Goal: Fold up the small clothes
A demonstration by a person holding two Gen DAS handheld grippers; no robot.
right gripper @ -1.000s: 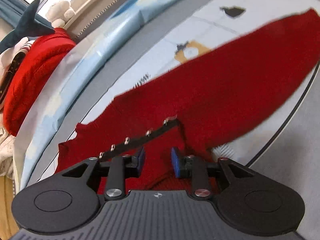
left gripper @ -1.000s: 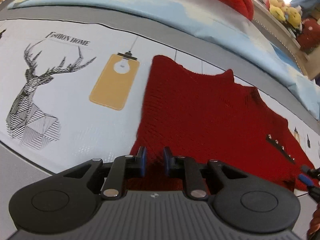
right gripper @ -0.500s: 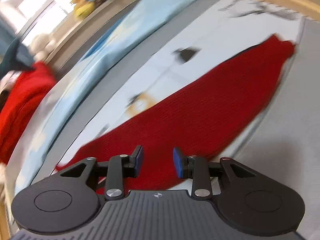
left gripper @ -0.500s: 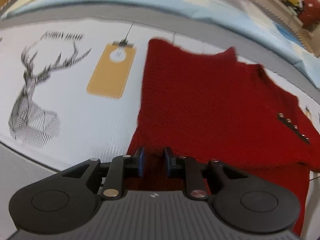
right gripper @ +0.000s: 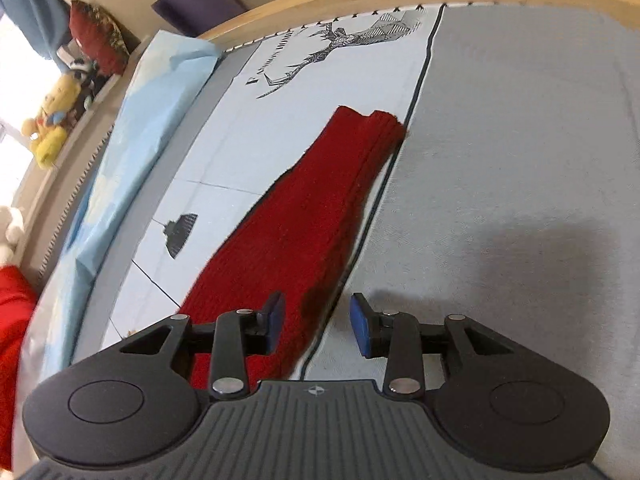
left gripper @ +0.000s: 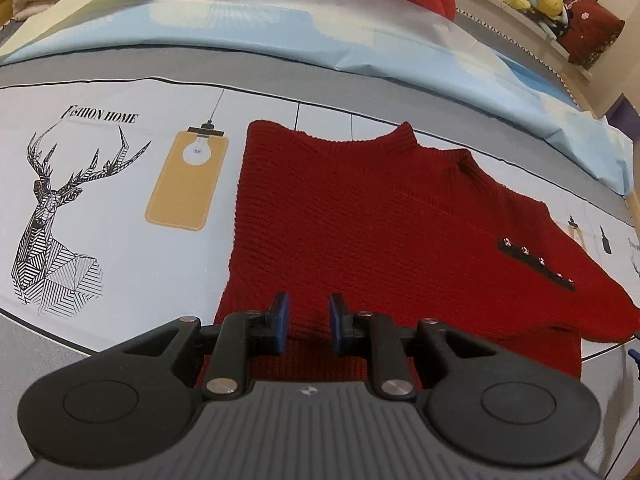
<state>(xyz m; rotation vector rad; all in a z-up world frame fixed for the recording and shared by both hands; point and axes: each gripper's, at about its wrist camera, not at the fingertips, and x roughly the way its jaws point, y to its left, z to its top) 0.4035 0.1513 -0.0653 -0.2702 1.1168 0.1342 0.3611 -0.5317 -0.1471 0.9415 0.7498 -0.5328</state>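
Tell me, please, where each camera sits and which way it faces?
Left wrist: on the left gripper, tilted down over the sweater towards the deer print; only its own fingers show, apart.
Right wrist: on the right gripper, tilted down along the sweater's edge on the bed; its own fingers, apart, nothing held.
Shared: sweater, bed.

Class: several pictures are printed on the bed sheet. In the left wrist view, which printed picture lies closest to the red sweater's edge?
The yellow light-bulb panel, just beside the red sweater. The black line-drawn deer lies farther out, beyond that panel.
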